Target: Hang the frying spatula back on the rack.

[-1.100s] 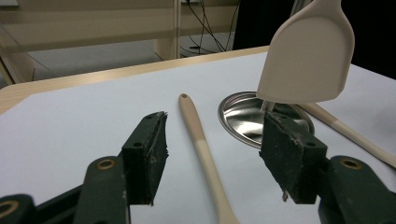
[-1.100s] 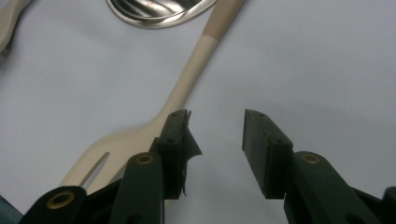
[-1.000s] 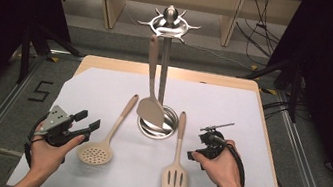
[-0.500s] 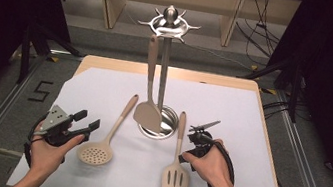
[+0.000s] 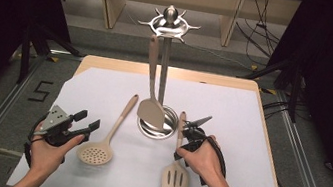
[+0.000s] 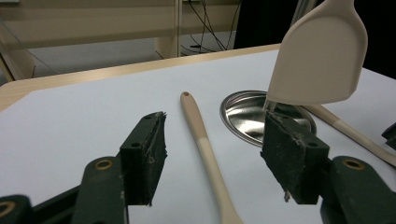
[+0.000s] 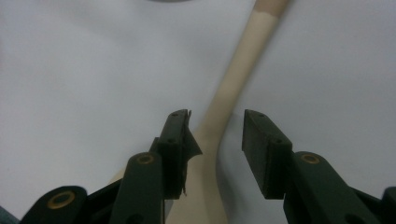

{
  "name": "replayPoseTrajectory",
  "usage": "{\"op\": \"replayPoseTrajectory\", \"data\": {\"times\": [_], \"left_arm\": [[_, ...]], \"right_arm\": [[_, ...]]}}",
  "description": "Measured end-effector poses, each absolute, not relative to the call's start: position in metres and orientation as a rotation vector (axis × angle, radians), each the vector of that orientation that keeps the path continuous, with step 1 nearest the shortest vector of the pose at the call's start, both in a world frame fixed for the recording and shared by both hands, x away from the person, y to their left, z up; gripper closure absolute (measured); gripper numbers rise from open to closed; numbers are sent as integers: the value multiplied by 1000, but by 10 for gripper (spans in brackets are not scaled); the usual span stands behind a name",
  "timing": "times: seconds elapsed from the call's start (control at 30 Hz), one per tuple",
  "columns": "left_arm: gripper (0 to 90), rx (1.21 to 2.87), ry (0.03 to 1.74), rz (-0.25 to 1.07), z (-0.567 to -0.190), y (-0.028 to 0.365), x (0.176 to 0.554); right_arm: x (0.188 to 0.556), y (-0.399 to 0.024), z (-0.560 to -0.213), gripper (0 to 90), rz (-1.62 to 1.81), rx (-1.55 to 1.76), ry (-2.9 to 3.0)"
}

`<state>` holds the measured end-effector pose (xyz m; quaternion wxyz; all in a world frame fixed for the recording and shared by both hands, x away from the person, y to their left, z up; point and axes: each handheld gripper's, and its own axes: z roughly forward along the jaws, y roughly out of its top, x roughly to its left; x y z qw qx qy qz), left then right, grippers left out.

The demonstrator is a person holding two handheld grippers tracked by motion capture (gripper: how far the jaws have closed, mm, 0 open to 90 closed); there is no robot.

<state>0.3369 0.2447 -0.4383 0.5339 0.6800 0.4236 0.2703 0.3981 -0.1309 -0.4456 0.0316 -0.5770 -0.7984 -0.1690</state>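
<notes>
beige slotted silicone spatula (image 5: 175, 176) lies flat on the white-papered table (image 5: 249, 132), its handle between the open right tongs (image 7: 215, 140); next they must close. left tongs (image 6: 212, 154) hover open, empty.

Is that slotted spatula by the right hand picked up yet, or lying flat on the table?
Lying flat. The slotted spatula rests on the white sheet; the right tool straddles its handle, open, pads not touching.
</notes>
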Motion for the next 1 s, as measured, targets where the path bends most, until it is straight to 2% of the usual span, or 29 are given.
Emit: {"op": "replayPoseTrajectory", "data": {"times": [0.67, 1.0], "left_arm": [[390, 1632, 1011, 642, -439, 245, 337], [395, 1637, 1015, 643, -439, 246, 335]], "right_arm": [[413, -112, -454, 636, -363, -1808, -2468], [417, -107, -455, 706, -291, -1861, -2470]]}}
